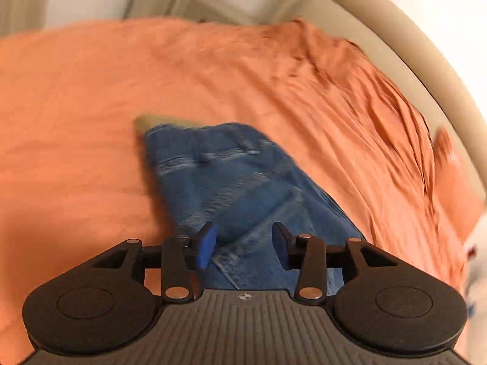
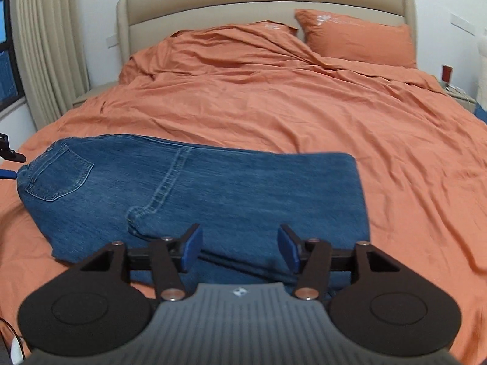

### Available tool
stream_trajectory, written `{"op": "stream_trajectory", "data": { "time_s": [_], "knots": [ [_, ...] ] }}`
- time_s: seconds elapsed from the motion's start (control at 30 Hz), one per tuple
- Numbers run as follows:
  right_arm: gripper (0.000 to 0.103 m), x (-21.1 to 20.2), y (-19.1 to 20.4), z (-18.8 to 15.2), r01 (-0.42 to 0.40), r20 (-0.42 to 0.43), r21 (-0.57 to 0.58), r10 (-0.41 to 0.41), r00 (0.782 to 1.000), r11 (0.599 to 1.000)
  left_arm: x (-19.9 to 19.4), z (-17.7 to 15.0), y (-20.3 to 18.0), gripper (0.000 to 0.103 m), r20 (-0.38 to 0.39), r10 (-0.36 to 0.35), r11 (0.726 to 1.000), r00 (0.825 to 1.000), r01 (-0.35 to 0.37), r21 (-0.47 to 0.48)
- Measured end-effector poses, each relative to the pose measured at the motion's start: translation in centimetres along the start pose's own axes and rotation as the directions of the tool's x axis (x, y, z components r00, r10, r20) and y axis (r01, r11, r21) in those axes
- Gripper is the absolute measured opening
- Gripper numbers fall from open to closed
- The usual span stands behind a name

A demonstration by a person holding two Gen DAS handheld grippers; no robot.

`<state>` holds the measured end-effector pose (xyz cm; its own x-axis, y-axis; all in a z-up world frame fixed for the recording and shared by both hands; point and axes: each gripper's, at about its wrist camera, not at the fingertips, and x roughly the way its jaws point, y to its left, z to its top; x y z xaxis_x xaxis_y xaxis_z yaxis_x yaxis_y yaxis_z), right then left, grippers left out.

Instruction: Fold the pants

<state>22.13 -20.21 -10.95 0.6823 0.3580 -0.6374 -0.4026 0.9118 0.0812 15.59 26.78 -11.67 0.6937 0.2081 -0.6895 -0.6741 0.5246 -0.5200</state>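
Blue jeans point(image 2: 213, 188) lie flat across the near part of the orange bed cover point(image 2: 274, 97), with the back pocket point(image 2: 57, 173) at the left end and a straight edge at the right end. My right gripper point(image 2: 240, 248) hovers over the near edge of the jeans, open, with nothing between its blue pads point(image 2: 191, 249). The left wrist view is blurred. There the jeans point(image 1: 237, 182) run away from the camera, waistband at the far end. My left gripper point(image 1: 245, 243) stands open above the denim, its pads point(image 1: 207, 246) off the cloth.
A beige headboard point(image 2: 268, 3) and an orange pillow point(image 2: 359, 36) are at the far end of the bed. Curtains point(image 2: 45, 45) hang on the left and a nightstand point(image 2: 456, 91) stands at the right. A black part with a blue tip point(image 2: 9, 164) shows at the left edge.
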Motion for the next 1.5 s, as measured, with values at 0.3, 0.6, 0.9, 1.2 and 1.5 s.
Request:
{"op": "stream_trajectory", "data": {
  "time_s": [0.3,0.6,0.9,1.2,1.5],
  "knots": [
    [0.049,7.3,2.9,5.2,0.04,-0.13,-0.069,-0.049,0.99,0.997,4.9,1.9,7.1,0.069,-0.065,-0.149,0.933,0.987,0.119,-0.339],
    [0.041,13.4,4.5,5.7,-0.029,-0.275,-0.06,0.011,0.961,0.998,9.2,2.6,8.1,0.078,-0.074,-0.216,0.898,0.974,0.169,-0.406],
    [0.037,14.9,5.5,4.4,-0.012,-0.336,-0.124,-0.03,0.941,0.992,7.7,2.0,7.0,0.036,-0.015,-0.192,0.919,0.981,0.174,-0.353],
    [0.037,15.1,5.7,4.6,-0.002,-0.344,-0.116,-0.039,0.938,0.993,1.0,1.3,-1.7,0.029,0.123,-0.215,0.977,0.969,0.212,0.038],
    [0.039,12.8,3.7,5.4,-0.049,-0.296,0.02,0.053,0.954,0.999,-4.4,-6.9,-13.5,0.028,0.164,-0.332,0.787,0.929,0.177,0.591]
  ]
}}
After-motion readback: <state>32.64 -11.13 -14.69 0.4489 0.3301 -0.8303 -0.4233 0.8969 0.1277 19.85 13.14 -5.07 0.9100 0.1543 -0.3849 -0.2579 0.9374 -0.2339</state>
